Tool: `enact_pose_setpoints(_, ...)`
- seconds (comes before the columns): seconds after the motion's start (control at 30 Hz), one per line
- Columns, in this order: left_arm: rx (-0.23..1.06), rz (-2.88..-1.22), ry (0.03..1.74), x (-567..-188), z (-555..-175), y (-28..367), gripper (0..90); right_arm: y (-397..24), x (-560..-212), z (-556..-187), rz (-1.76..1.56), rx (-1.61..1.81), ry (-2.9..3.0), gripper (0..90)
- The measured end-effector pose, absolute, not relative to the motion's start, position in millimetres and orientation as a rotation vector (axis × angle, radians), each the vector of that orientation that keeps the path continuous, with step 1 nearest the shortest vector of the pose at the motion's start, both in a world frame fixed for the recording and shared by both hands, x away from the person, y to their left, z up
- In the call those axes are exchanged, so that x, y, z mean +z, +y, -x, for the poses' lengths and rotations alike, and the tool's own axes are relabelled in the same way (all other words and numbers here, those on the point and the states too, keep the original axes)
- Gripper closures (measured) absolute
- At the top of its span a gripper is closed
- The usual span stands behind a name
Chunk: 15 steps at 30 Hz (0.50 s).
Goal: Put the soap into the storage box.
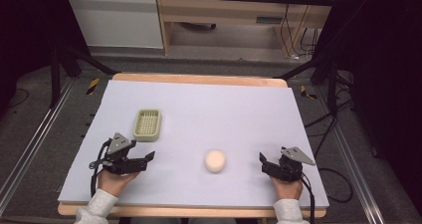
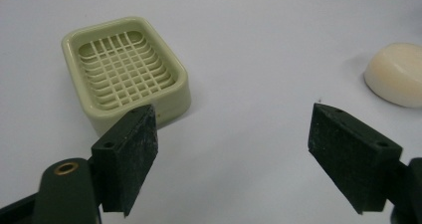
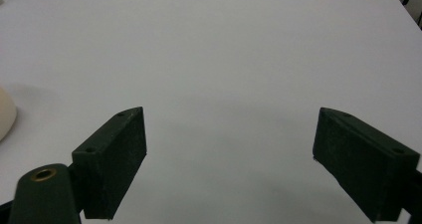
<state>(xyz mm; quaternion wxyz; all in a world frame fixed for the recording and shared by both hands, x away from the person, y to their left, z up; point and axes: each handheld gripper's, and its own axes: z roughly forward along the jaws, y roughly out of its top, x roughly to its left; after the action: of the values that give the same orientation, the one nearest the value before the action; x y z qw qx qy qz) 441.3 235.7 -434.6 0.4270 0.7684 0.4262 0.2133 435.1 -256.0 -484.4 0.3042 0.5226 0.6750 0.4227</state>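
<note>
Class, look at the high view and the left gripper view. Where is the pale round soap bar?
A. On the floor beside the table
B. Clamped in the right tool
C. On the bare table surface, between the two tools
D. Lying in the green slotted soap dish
C: the soap bar lies on the table between the left tool and the right tool, both open and empty, while the soap dish holds nothing.
</note>
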Motion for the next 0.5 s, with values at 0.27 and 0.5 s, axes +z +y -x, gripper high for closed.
enact_pose_setpoints(0.27,0.519,-1.921,1.038,-429,-446,222,19.1,-256,-484,-435,-1.384,1.120,1.786,13.8)
enact_pose_setpoints(0.5,0.513,-1.919,1.013,-425,-448,210,19.1,-256,-485,-435,-1.389,1.117,1.784,13.9)
